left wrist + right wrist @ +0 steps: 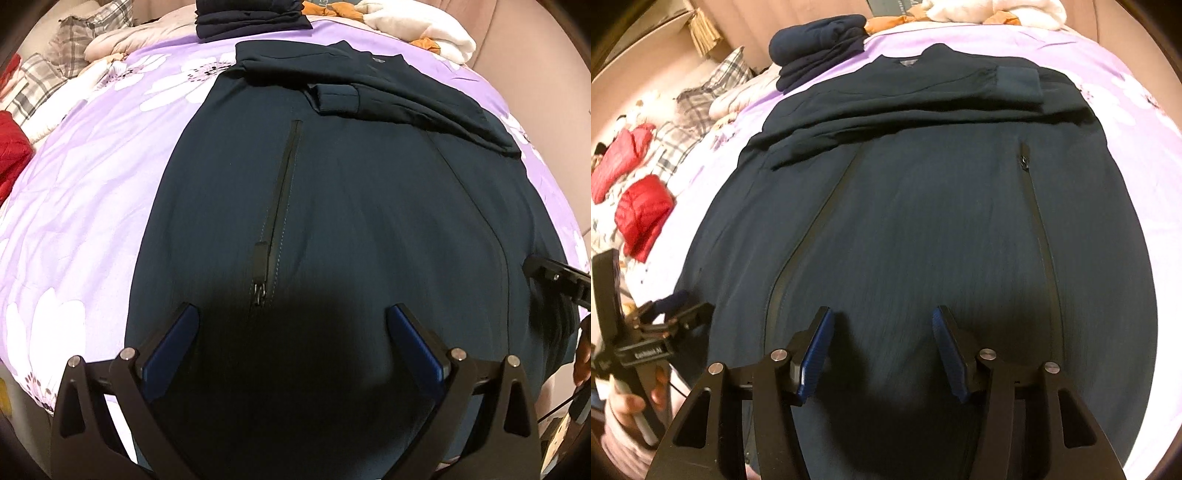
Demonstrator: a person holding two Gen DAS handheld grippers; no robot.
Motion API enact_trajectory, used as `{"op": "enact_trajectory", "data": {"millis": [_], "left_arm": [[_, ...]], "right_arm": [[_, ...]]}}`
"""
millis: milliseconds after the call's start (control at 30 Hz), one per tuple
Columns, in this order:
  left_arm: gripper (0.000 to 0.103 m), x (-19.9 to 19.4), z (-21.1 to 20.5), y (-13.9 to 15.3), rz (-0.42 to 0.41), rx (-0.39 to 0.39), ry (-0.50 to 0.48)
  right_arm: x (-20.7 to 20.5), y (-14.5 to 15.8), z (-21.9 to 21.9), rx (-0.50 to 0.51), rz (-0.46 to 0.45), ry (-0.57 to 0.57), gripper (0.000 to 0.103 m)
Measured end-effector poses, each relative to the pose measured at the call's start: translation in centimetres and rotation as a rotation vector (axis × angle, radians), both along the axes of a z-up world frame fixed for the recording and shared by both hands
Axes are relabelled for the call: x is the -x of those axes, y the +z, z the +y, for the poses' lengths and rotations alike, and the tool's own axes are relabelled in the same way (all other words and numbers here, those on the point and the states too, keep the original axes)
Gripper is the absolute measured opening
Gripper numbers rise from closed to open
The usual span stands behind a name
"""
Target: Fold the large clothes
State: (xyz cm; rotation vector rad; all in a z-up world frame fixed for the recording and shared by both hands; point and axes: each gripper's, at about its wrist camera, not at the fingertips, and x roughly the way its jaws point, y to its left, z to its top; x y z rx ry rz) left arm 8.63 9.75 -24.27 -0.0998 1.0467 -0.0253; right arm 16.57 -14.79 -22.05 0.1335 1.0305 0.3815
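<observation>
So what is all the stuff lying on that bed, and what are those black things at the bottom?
dark navy zip-up jacket: one, spread flat mid-bed, sleeves folded across its top
purple floral bedspread: one, under the jacket
stack of folded dark navy clothes: one, beyond the jacket's collar
red quilted garments: two pieces, at the bed's left side
grey plaid cloth: some, far left
white and orange fabrics: a heap, far right corner
left claw: black with blue pads, open, over the jacket's hem
right claw: same, open, nothing between its pads
hand: one, holding the left claw's handle
</observation>
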Motion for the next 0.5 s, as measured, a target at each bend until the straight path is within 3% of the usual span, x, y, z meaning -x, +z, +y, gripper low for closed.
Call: {"op": "enact_trajectory", "data": {"millis": [500], "left_arm": [[0.103, 0.5, 1.0, -0.1, 0.013, 0.074, 0.025]], "right_arm": [[3.0, -0.7, -3.3, -0.116, 0.067, -0.073, 0.055]]}}
